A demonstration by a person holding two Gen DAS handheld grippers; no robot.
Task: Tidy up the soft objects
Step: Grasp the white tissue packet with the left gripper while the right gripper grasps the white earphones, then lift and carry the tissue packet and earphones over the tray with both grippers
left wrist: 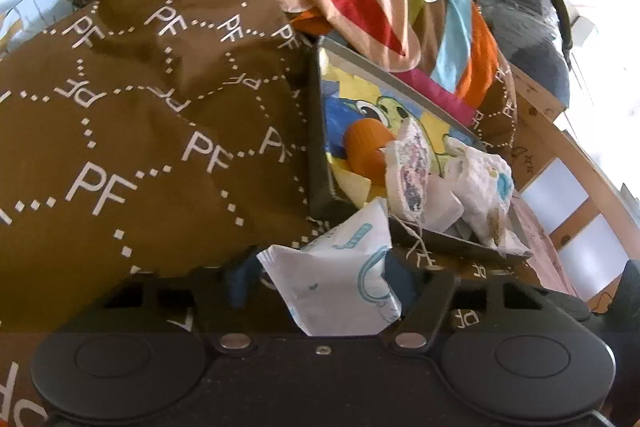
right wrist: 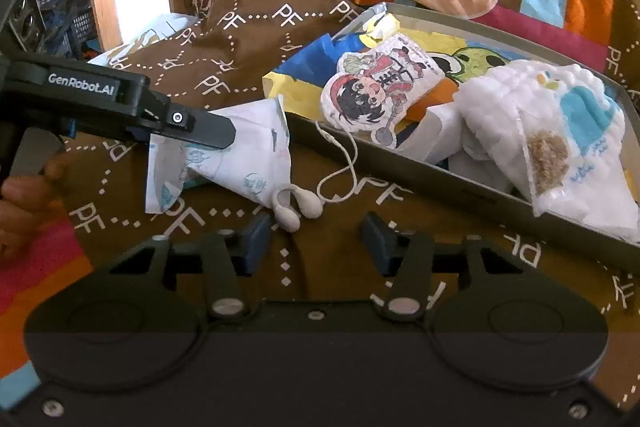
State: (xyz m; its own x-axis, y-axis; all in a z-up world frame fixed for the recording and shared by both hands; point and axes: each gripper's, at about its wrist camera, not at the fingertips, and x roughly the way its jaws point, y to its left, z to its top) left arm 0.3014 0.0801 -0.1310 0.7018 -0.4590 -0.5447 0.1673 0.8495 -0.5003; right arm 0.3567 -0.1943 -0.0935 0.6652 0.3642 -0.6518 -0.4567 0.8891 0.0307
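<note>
Left gripper point(left wrist: 316, 283) pinches white printed pouch point(right wrist: 240, 155) lying on brown PF blanket point(left wrist: 120, 107), beside grey tray point(right wrist: 440, 163). Right gripper point(right wrist: 316, 231) part-spread over blanket, nothing between pads; white earbuds point(right wrist: 296, 211) just ahead. Tray holds cartoon pouch point(right wrist: 376, 91), white quilted cloth point(right wrist: 560, 131).

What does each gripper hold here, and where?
Left gripper pinches the white printed packet by its corner. Right gripper holds nothing.
</note>
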